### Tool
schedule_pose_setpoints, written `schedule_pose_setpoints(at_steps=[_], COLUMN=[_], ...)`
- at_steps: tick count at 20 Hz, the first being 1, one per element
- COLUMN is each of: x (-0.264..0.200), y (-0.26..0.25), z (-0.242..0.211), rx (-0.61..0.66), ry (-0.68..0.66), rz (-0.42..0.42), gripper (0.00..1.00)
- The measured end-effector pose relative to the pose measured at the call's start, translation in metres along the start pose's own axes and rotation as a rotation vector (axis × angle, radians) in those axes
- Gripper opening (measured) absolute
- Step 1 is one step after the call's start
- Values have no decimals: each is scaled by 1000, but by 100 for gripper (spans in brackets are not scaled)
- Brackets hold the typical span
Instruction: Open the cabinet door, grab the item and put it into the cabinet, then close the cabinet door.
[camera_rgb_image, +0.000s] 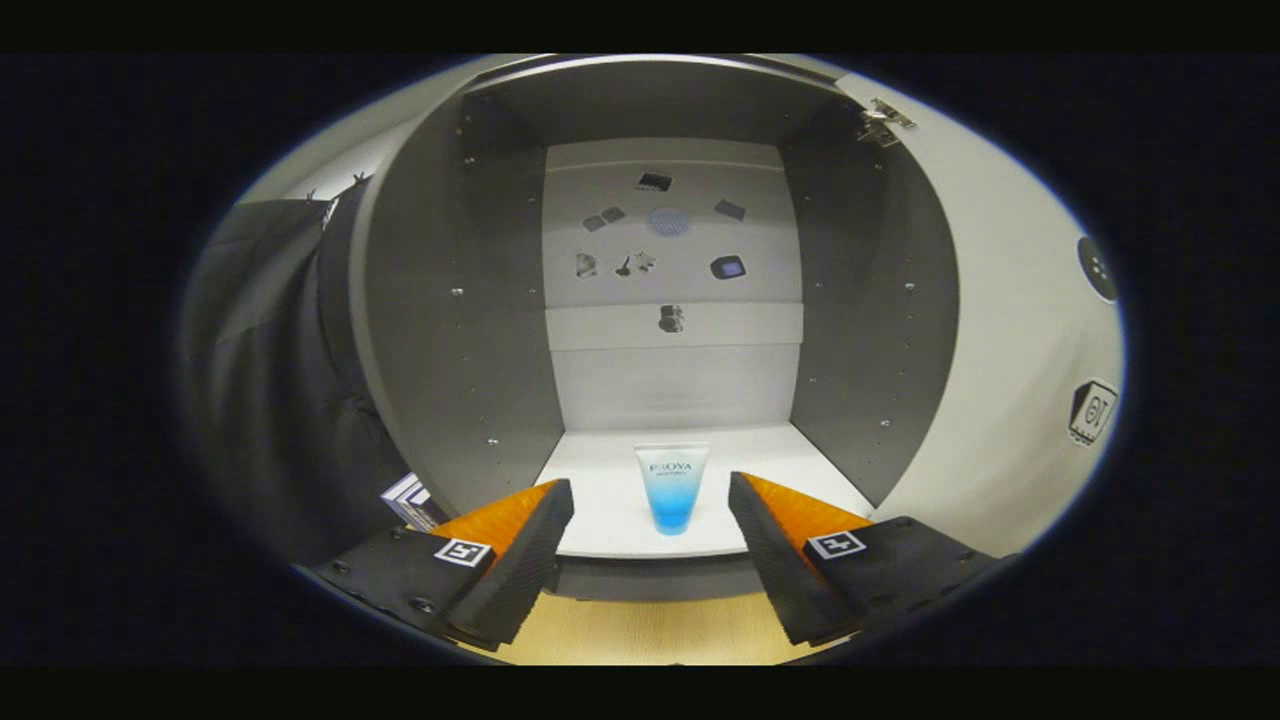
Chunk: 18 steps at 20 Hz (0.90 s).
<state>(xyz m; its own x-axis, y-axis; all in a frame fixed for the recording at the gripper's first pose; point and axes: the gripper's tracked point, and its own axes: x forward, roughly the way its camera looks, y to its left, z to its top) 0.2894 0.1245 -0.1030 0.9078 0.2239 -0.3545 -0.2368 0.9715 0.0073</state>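
The cabinet (470, 300) stands open in front of me, its grey side walls and white back panel in full view. Its door (1000, 330) is swung out to the right, with a hinge (880, 120) at its top. A white-to-blue tube (672, 488) stands upright on its cap on the cabinet's white floor (600, 500), near the front edge. My gripper (650, 520) is open, and the tube stands free just beyond the fingertips, in line with the gap between them. Neither finger touches it.
Small dark stickers (660, 240) dot the cabinet's back panel. Black cloth (270, 380) hangs left of the cabinet. A small printed box (410, 500) sits low by the left finger. A light wooden surface (640, 630) lies below the cabinet's front edge.
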Motion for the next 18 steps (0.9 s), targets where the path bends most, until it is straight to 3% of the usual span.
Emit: schedule_pose_setpoints(at_steps=[13, 18], x=[-175, -233], y=[-9, -39], z=[-35, -48], rx=[30, 61], ry=[-105, -121], rz=[-87, -134], gripper=[99, 99])
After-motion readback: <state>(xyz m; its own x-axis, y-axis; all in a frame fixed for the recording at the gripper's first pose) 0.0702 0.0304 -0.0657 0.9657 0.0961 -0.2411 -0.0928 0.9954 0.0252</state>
